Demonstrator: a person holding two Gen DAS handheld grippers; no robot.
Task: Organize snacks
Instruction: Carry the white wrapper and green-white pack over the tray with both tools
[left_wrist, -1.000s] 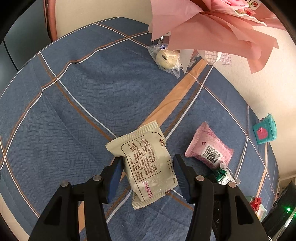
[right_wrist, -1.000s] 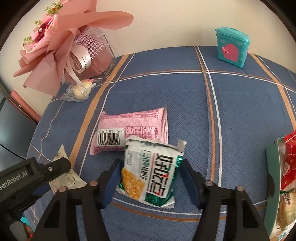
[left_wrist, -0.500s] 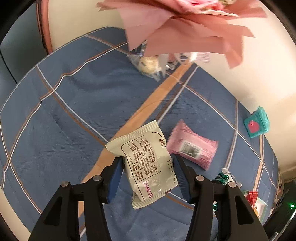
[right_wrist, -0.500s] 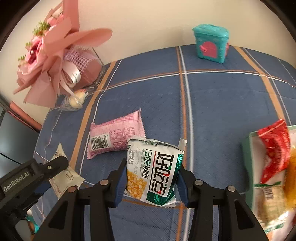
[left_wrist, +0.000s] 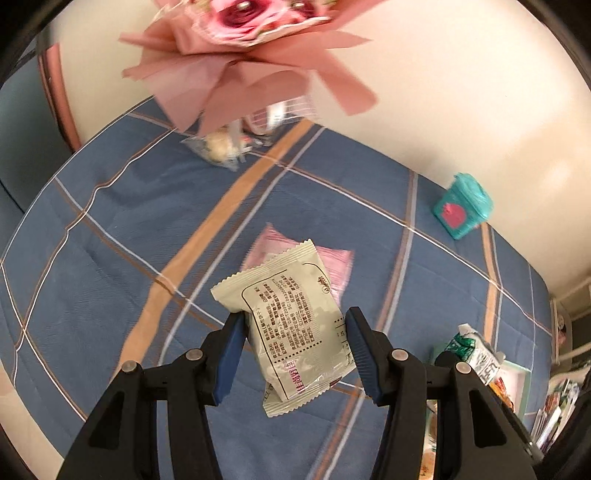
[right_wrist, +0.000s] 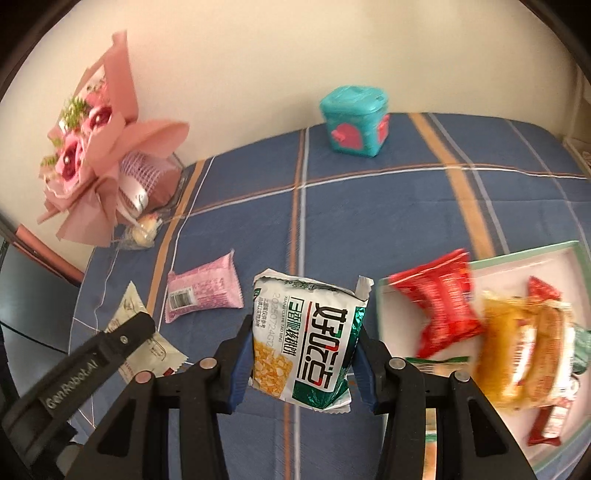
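My left gripper (left_wrist: 293, 347) is shut on a beige snack packet (left_wrist: 291, 325) and holds it above the blue plaid tablecloth. My right gripper (right_wrist: 301, 360) is shut on a green-and-white corn snack packet (right_wrist: 304, 343), also lifted. A pink snack packet (right_wrist: 201, 293) lies on the cloth; in the left wrist view it (left_wrist: 332, 264) lies partly behind the beige packet. A green-rimmed white tray (right_wrist: 491, 264) at the right holds red and yellow snack packets (right_wrist: 439, 302). The left gripper with its beige packet (right_wrist: 147, 345) shows at the lower left of the right wrist view.
A pink bouquet (right_wrist: 96, 177) stands at the back left by the wall, with a small clear-wrapped bun (right_wrist: 142, 232) beside it. A teal toy box (right_wrist: 354, 122) stands at the back by the wall. The table's edge runs along the left.
Both grippers have lifted their packets off the cloth and swung right. The tray of snacks has come into the right wrist view, and the pink packet now lies behind the beige one.
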